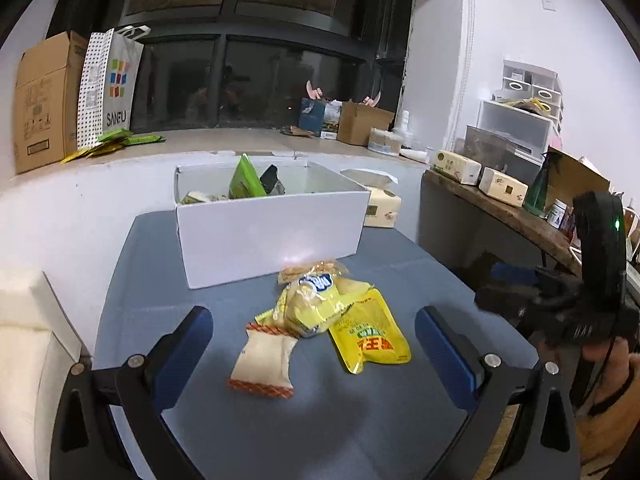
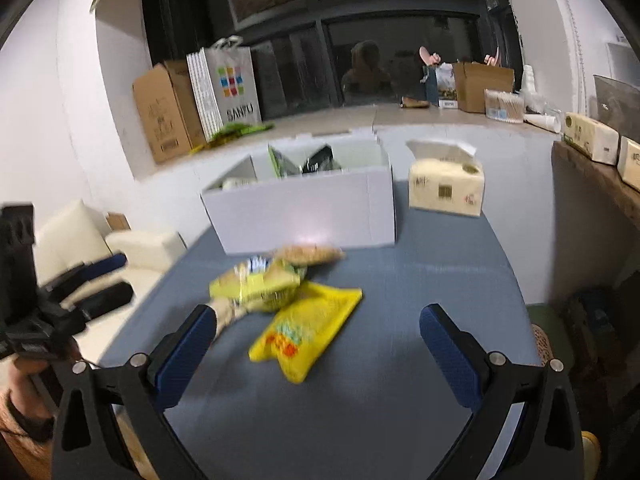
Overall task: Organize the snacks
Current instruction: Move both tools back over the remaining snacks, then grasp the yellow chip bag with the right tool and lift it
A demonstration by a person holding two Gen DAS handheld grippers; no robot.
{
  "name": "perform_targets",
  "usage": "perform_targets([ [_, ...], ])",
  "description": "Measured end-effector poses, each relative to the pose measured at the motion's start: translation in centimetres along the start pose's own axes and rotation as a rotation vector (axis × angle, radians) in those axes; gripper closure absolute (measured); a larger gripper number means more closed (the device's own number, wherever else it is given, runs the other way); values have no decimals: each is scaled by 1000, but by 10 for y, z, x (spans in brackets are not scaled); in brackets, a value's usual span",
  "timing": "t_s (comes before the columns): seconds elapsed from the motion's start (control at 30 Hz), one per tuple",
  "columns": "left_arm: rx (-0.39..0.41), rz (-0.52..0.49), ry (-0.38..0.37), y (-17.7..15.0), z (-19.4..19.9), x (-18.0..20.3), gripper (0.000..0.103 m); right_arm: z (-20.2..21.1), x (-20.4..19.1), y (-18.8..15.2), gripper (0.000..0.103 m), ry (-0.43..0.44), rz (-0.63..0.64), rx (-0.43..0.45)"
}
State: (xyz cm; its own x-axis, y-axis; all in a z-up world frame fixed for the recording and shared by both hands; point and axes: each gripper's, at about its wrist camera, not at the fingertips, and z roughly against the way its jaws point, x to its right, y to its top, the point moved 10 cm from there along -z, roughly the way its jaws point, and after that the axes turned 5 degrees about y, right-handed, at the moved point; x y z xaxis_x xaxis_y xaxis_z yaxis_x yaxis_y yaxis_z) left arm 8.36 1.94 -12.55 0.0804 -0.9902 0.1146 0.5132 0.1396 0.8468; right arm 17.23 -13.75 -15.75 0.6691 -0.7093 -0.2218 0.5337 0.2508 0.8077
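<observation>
both grippers, left gripper [image 1: 314, 338] and right gripper [image 2: 318, 334], hover with fingers spread wide and empty above the blue-grey table [image 1: 400, 420]. by my judgement the job is partly done: at least three packets sit in the white cardboard box [image 1: 272, 228], while four lie touching in a pile before it: a beige orange-edged wrapper [image 1: 264, 362], a flat yellow pouch [image 1: 370, 332], a crinkled yellow bag [image 1: 316, 304] and a clear bag of brown snacks [image 1: 314, 270].

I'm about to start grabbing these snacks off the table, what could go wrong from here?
1. The yellow pouch, the clear yellow bag and the beige packet overlap in a pile, so grabbing one may drag another along.
2. The pile sits close to the white box; a careless reach might nudge it.
3. The left gripper and right gripper are both open toward the same pile and could collide.
</observation>
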Motion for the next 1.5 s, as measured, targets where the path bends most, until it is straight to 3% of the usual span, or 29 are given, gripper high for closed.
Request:
perform_targets([
  [0.57, 3, -46, 47, 0, 6, 9, 0, -14, -9, 2, 0, 4, 62, -9],
  [0.93, -20, -34, 45, -8, 2, 3, 0, -110, -24, 5, 0, 199, -134, -190],
  [1.13, -24, -22, 58, -11, 3, -7, 0, -161, -37, 2, 0, 154, -132, -235],
  [1.27, -34, -5, 62, -14, 1, -13, 0, -179, -42, 1, 0, 173, -181, -240],
  [1.3, -38, -3, 64, -15, 1, -15, 0, -181, -42, 0, 1, 186, -196, -246],
  [1.37, -43, -1, 70, -18, 0, -17, 0, -182, -46, -1, 28, 207, -197, -246],
  [1.5, -51, 7, 74, -22, -2, -22, 0, -169, -50, -1, 43, 241, -176, -227],
])
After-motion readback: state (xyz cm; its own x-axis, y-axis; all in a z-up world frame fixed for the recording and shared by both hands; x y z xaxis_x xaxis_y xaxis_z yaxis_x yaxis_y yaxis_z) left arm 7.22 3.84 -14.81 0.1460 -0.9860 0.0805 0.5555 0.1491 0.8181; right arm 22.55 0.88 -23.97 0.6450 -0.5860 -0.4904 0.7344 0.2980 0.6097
